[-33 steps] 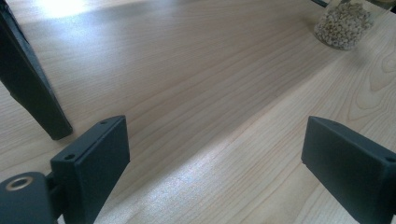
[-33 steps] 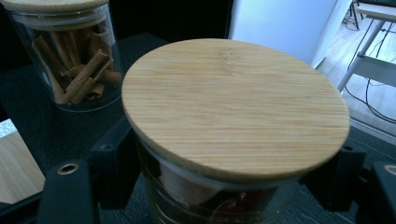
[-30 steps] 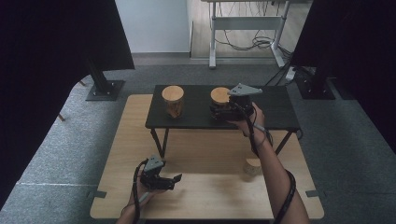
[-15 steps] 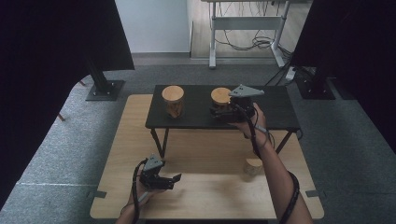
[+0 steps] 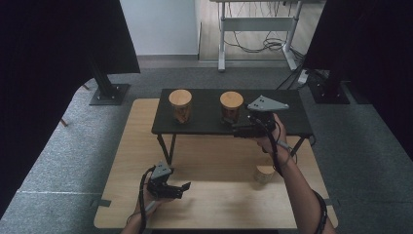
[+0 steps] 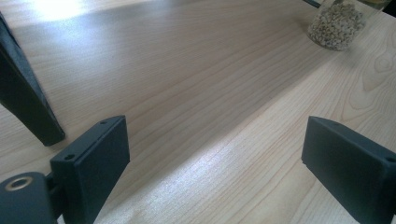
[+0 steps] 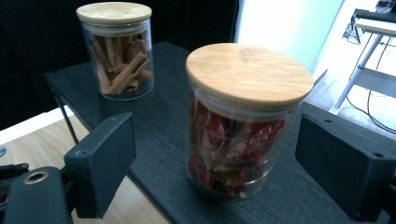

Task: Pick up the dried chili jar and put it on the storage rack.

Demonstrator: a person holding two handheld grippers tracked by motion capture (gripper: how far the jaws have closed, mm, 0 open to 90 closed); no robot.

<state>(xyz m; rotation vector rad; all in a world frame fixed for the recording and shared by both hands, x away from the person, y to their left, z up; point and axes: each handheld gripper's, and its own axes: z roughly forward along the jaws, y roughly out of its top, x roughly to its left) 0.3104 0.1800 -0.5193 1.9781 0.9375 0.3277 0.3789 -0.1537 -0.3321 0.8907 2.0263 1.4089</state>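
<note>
Left gripper (image 5: 185,186): low over the near left part of the wooden table (image 5: 214,161), held in the person's left hand; in the left gripper view its two black jaws stand wide apart with only bare wood between them.
Cinnamon jar (image 5: 180,105): upright on the left part of the black shelf (image 5: 204,124), wooden lid on; in the right gripper view it stands far left (image 7: 116,51), well apart from the other jar on the shelf.
Red-filled jar (image 5: 231,107): upright on the black shelf, right of the cinnamon jar, wooden lid on, glass packed with red pieces (image 7: 238,140).
Right gripper (image 5: 235,127): at the near edge of the shelf, just beside the red-filled jar, held in the person's right hand; in the right gripper view the jaws stand apart on either side of the jar, and none is seen touching the glass.
Third jar (image 5: 265,173): on the wooden table, near right, under the right forearm; in the left gripper view it holds pale grains (image 6: 337,25).
</note>
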